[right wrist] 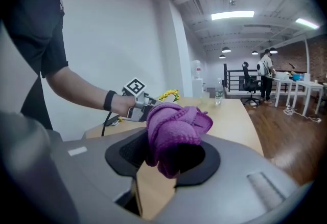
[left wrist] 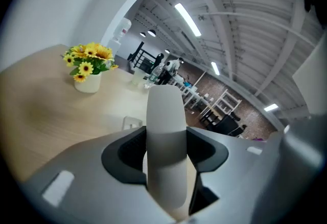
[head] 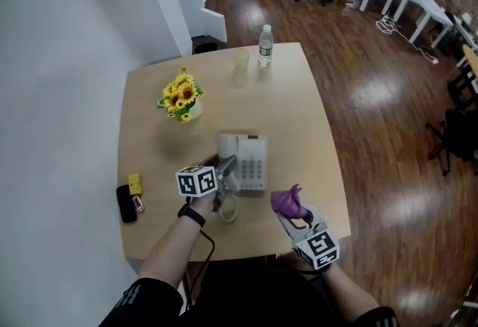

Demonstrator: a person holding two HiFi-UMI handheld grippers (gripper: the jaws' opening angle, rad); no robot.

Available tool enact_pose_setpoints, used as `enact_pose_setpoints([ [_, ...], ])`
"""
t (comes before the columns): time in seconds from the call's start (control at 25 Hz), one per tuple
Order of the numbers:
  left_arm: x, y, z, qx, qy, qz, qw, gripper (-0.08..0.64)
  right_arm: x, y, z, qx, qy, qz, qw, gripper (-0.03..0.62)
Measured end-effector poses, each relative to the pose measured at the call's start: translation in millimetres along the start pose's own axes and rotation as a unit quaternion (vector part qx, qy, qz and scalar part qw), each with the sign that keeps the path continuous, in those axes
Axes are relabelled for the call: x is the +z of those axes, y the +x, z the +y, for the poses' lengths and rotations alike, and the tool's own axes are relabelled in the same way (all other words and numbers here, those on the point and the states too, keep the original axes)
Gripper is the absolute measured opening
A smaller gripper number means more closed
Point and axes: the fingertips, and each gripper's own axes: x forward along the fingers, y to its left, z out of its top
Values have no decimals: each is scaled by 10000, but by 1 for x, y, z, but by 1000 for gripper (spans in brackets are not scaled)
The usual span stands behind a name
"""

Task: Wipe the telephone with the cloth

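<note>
The left gripper (left wrist: pixel 165 154) is clamping the white handset (left wrist: pixel 164 115) at the left side of the telephone (head: pixel 252 161), which is sitting in the middle of the table (head: pixel 299 109), while the right gripper (right wrist: pixel 171 155) is gripping the purple cloth (right wrist: pixel 176 126) near the table's front edge.

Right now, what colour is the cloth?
Purple. The cloth shows best in the right gripper view.

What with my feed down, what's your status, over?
Left gripper shut on white plastic telephone handset. Right gripper shut on bunched purple cloth, short of white push-button telephone. Nothing between them.
</note>
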Motion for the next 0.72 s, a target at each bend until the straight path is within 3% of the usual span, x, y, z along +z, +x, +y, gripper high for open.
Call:
enact_pose_setpoints([
  [0.16, 23, -52, -61, -990, 112, -381, 9943, 219, 57, 1, 2, 206, -183, -424, 9987, 152],
  [0.24, 29, -78, -86, -1222, 275, -497, 9909, 218, 94, 0, 7, 341, -397, -708, 9961, 152],
  [0.32, 33, -100, -108, -1382, 367, -643, 9876, 219, 133, -1, 16, 470, -899, -904, 9907, 152],
  [0.52, 39, -140, -159, -1604, 710, -911, 9803, 218, 209, 4, 55, 716, -2536, -1017, 9593, 152],
  [0.72, 39, -164, -179, -1532, 828, -1084, 9787, 218, 221, 4, 89, 841, -3400, -923, 9321, 150],
])
